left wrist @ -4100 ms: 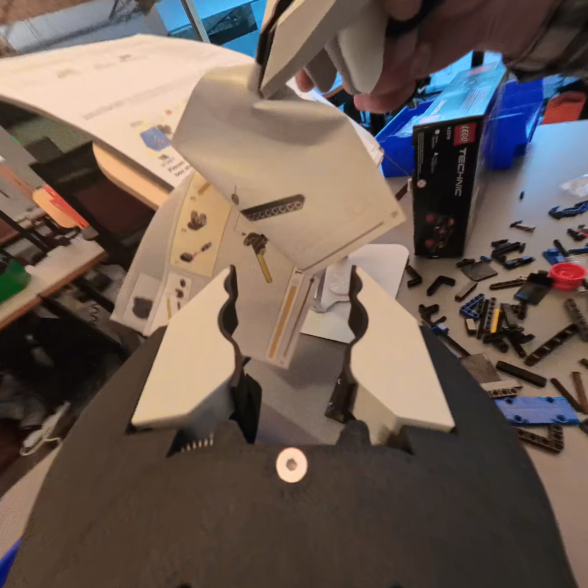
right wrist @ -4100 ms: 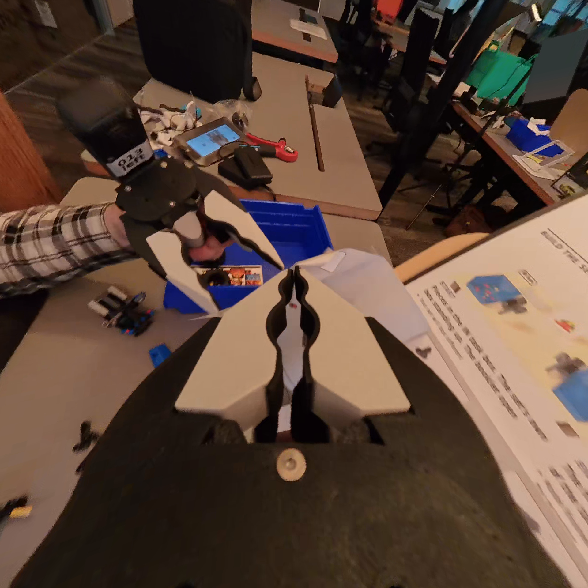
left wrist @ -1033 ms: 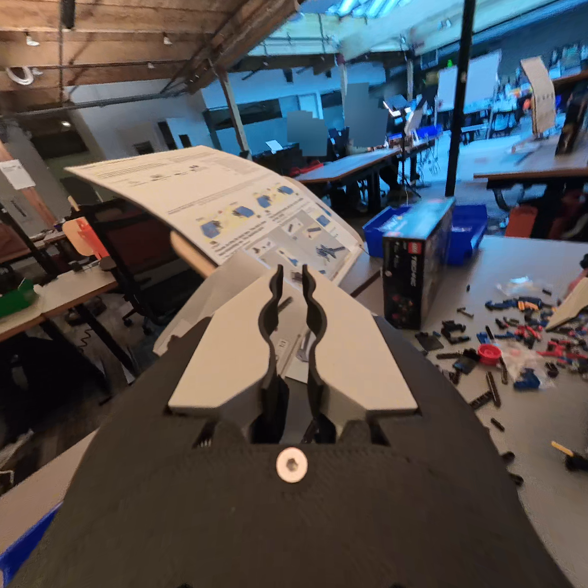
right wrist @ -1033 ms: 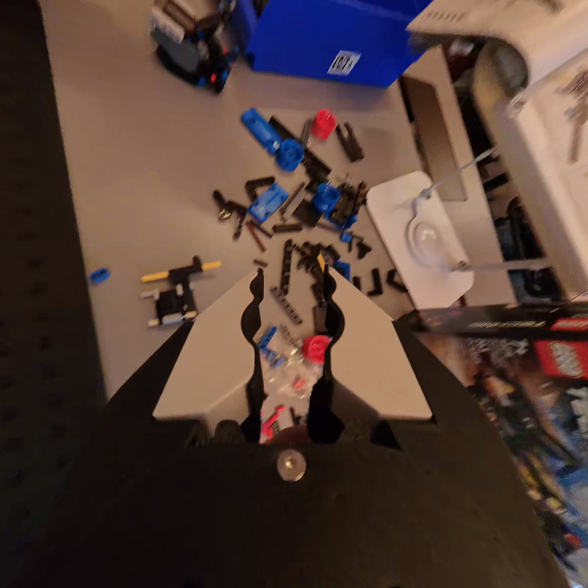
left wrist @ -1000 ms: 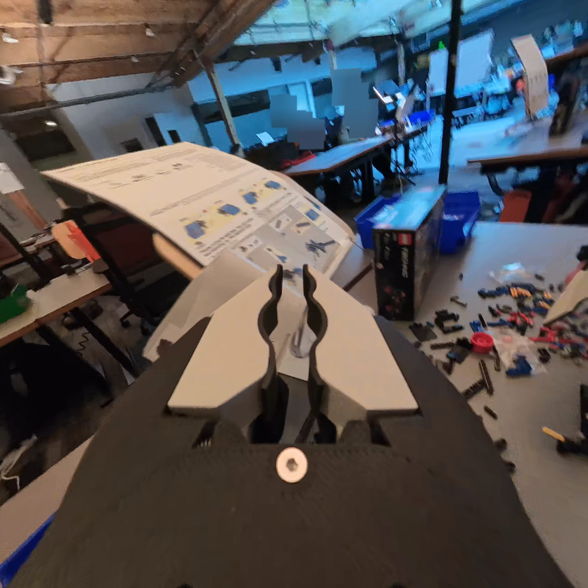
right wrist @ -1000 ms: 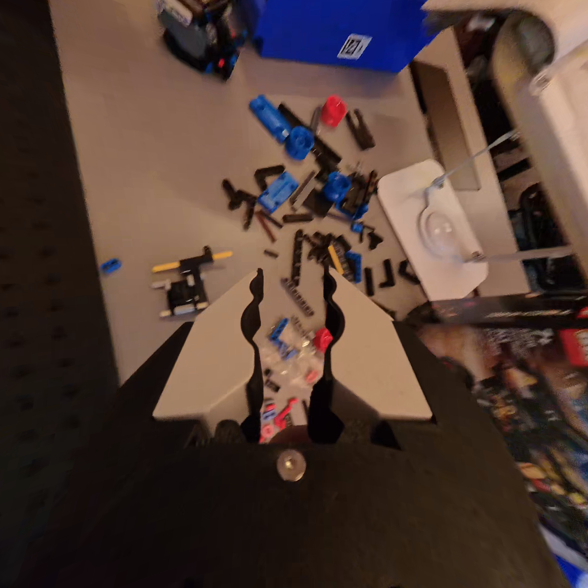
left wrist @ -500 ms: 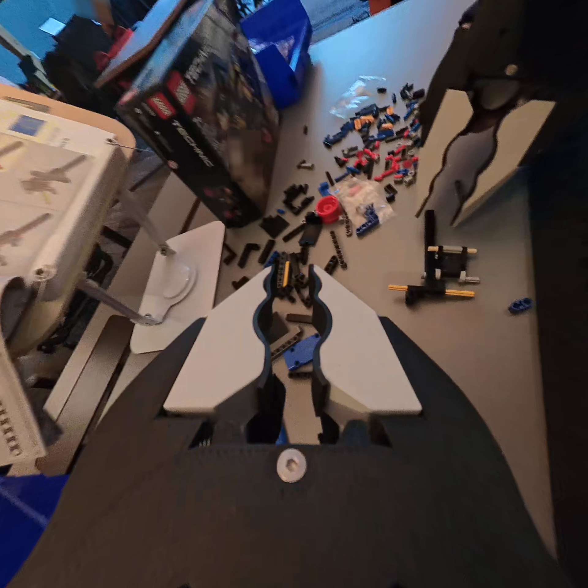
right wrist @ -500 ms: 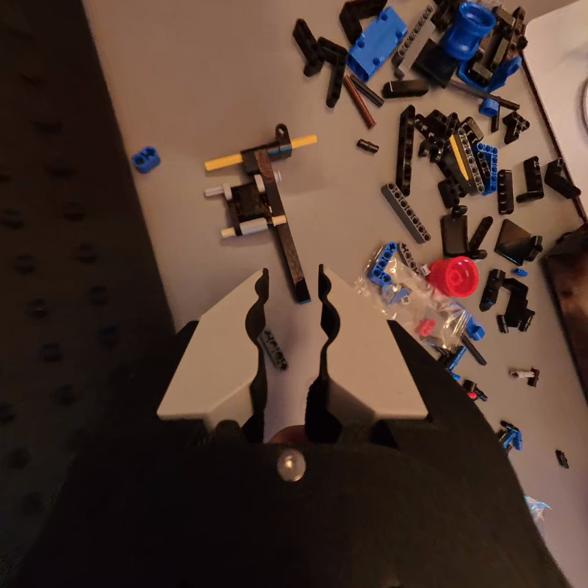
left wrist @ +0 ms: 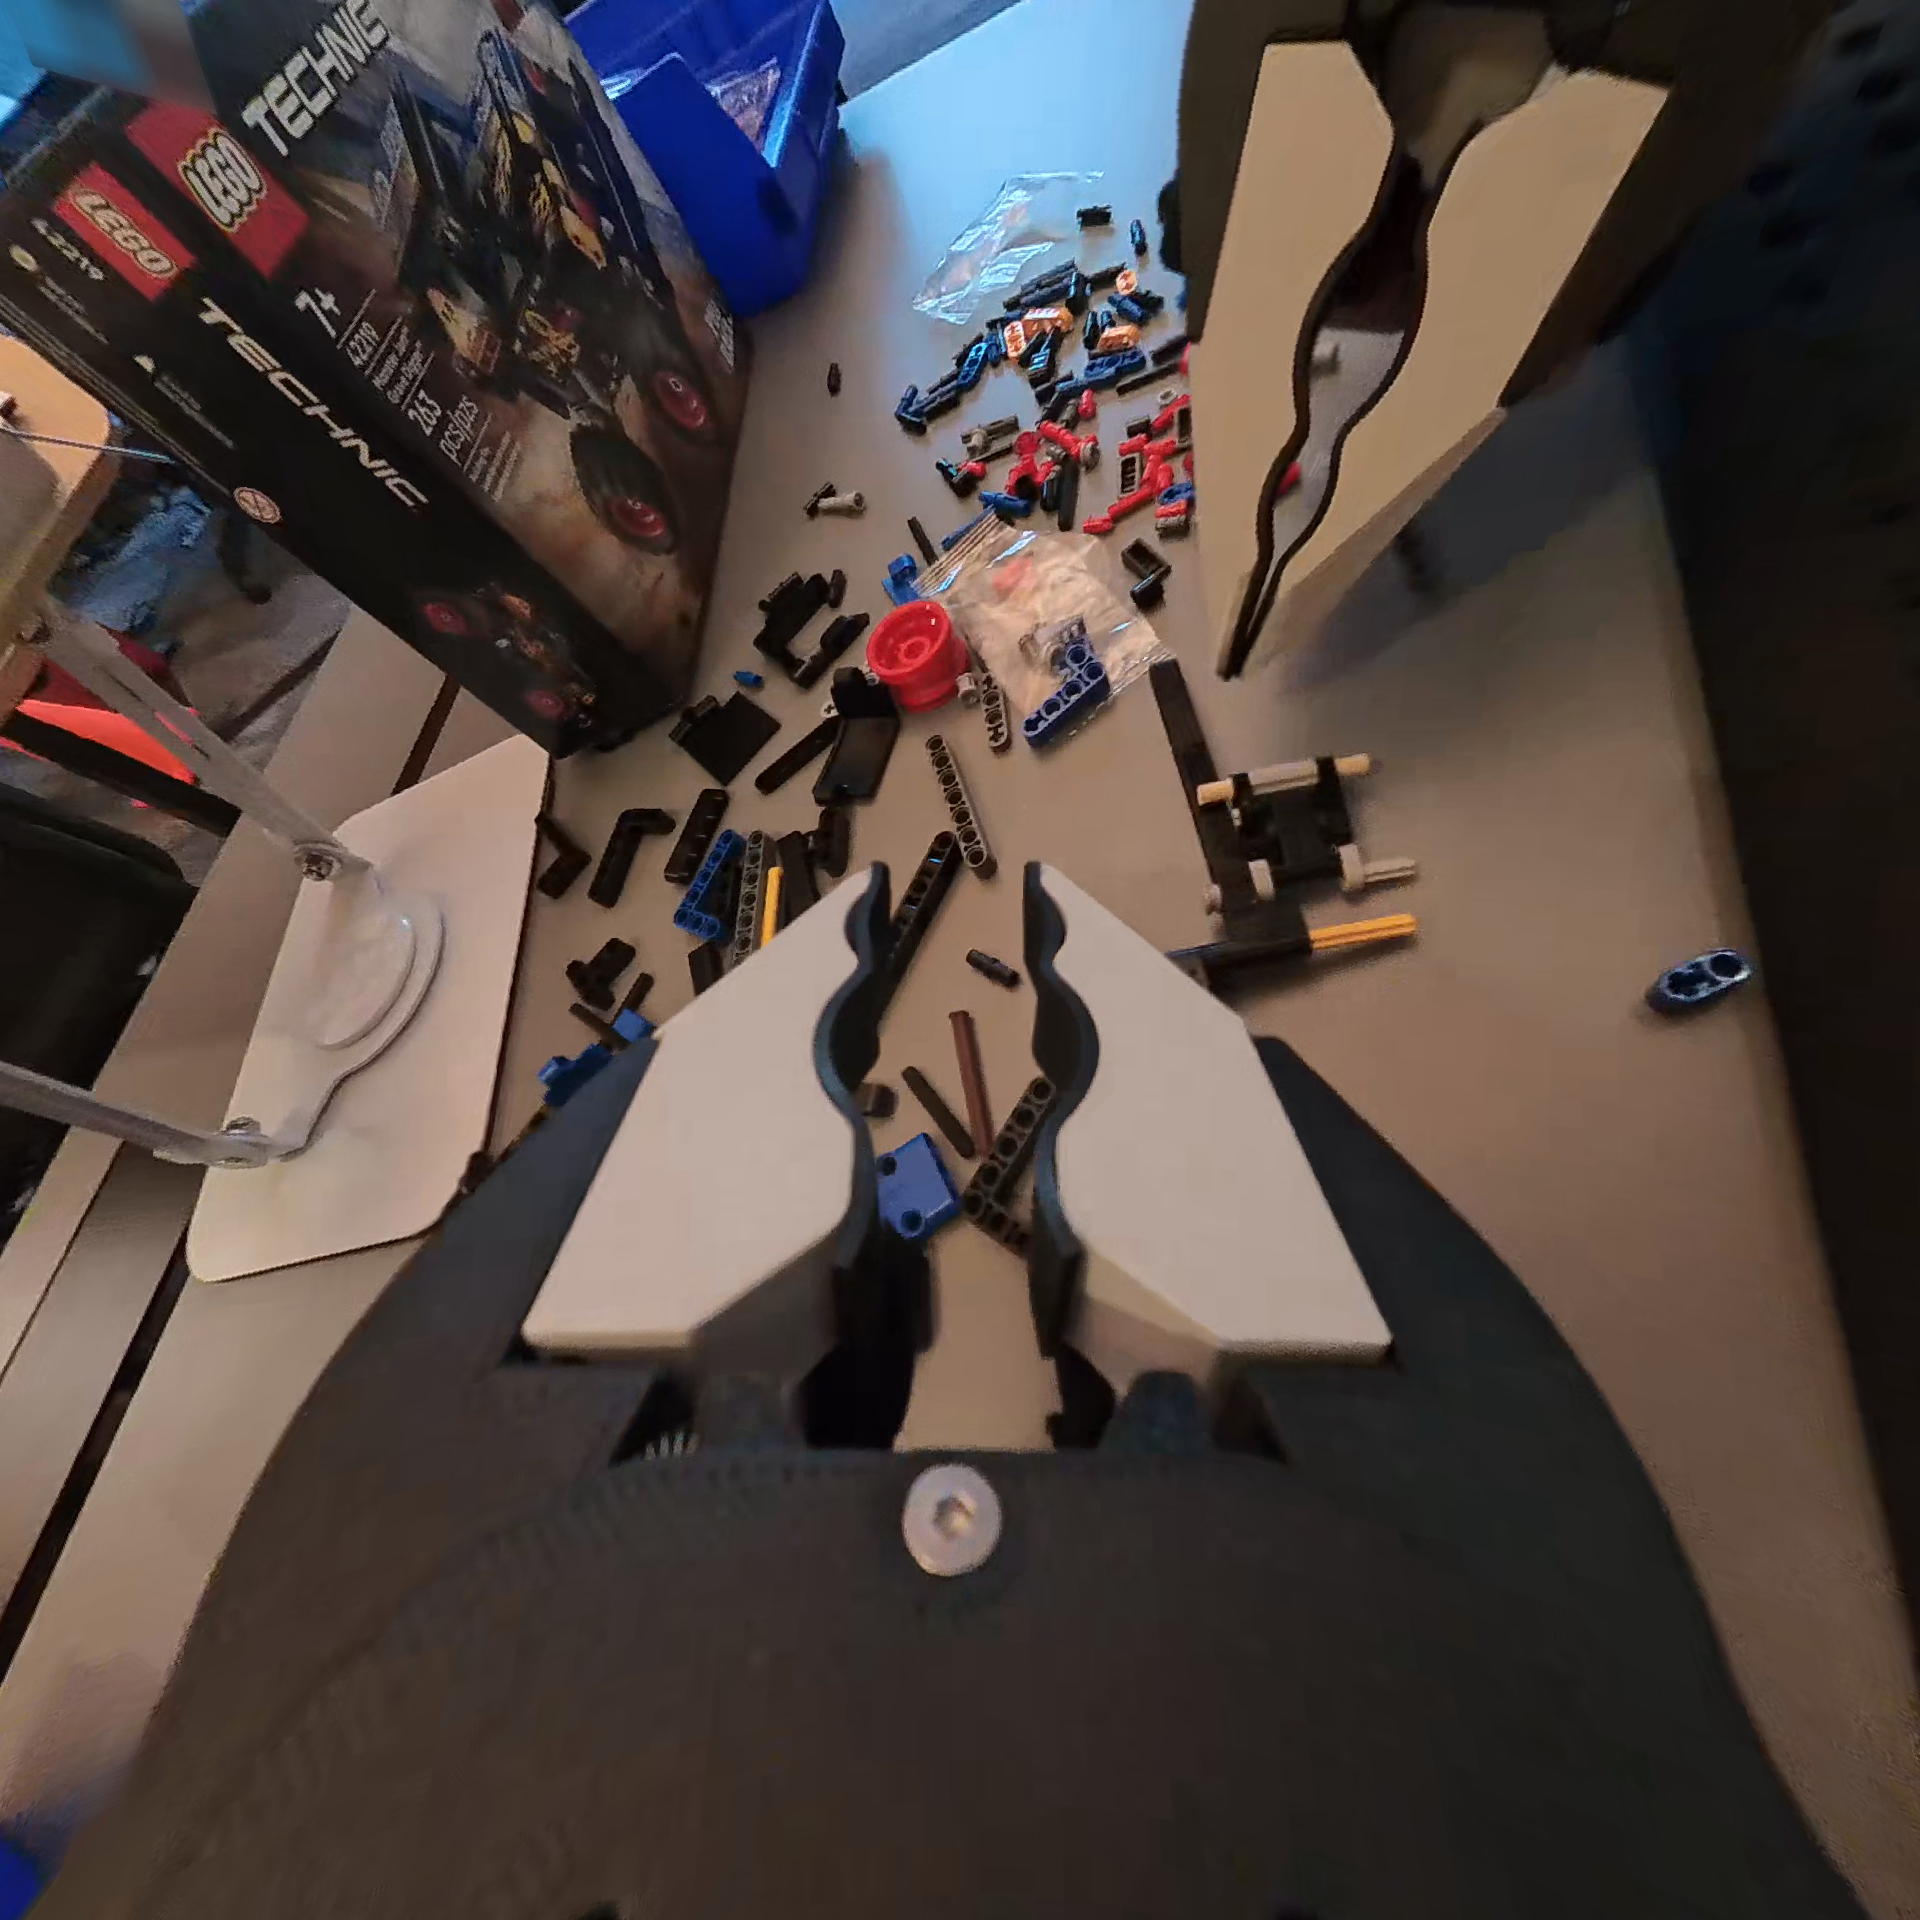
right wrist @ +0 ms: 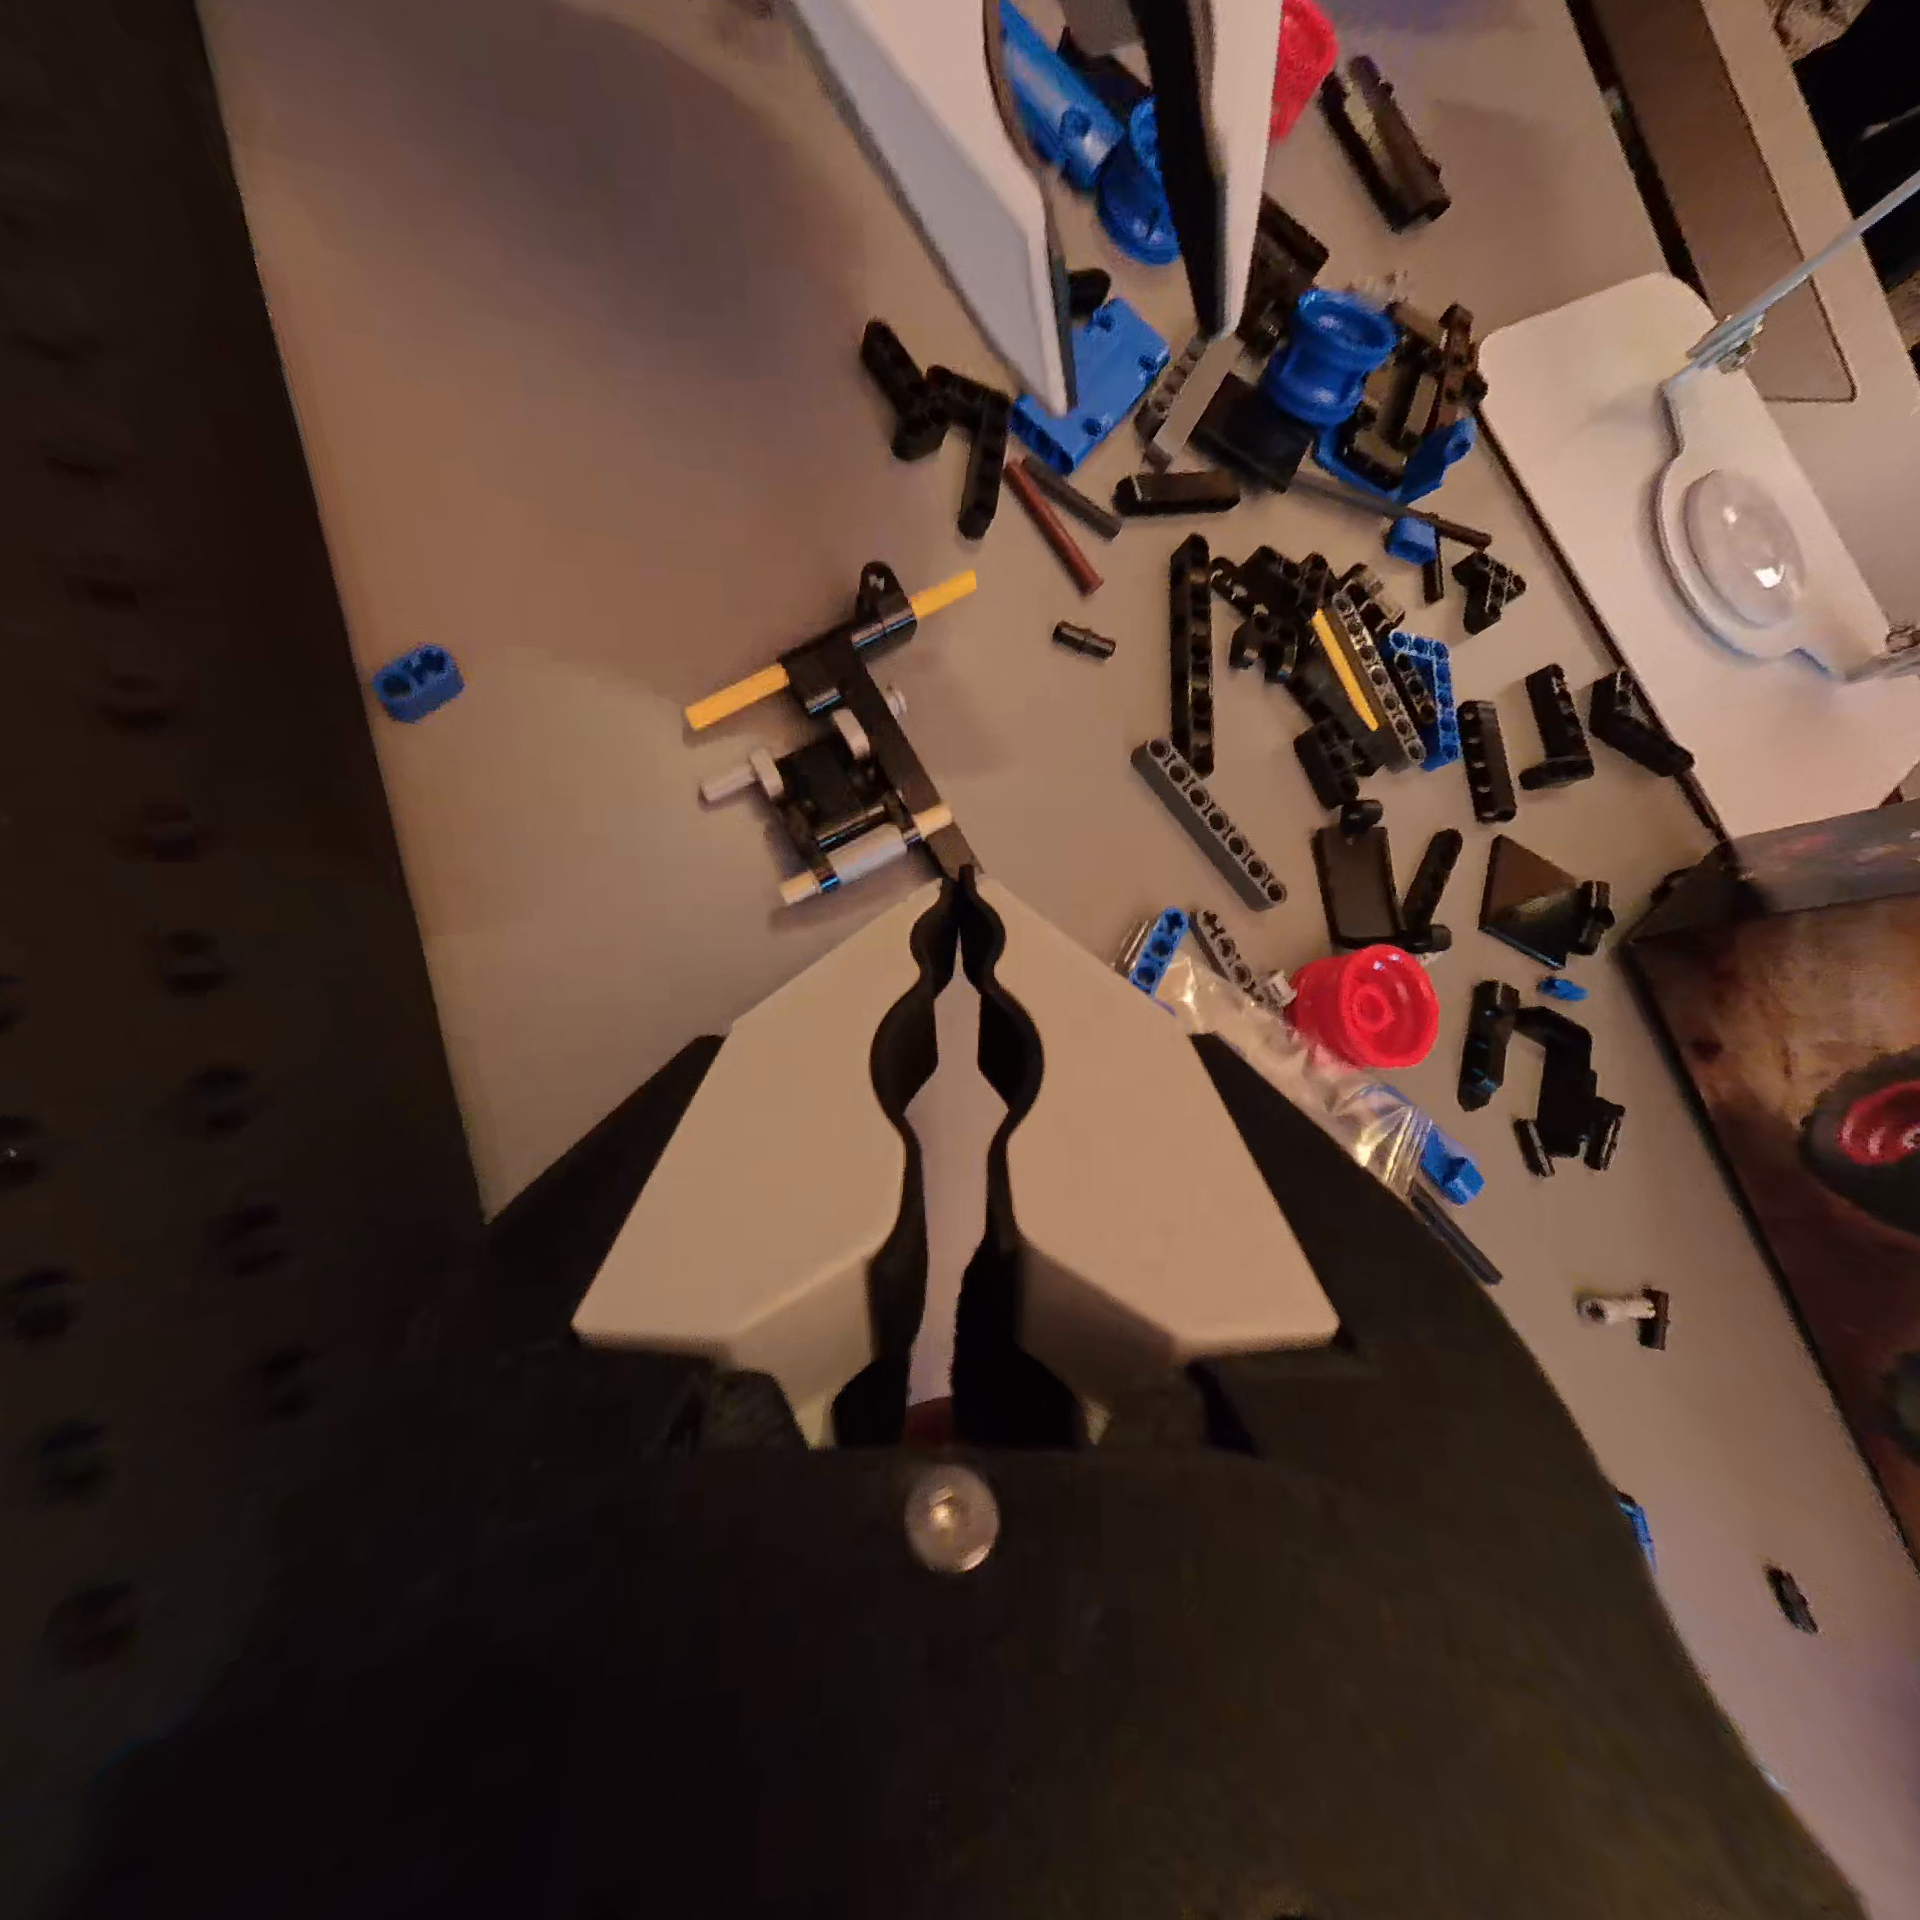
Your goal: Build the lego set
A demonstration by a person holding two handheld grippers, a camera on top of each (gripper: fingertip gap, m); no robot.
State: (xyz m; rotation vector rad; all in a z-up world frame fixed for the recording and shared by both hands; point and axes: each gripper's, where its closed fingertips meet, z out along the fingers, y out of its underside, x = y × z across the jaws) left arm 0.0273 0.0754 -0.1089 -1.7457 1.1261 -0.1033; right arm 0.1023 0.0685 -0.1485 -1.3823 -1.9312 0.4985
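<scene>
Having swung down from the instruction sheet, the right gripper clenched on the black beam end of the part-built assembly on the desk, while the left gripper hovered parted over loose parts beside it, suggesting assembly resuming.

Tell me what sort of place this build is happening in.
Probably a workshop or office worktable: a grey table strewn with loose lego pieces, the set's box standing beside a blue storage bin, and a white stand base at the table's edge.
</scene>
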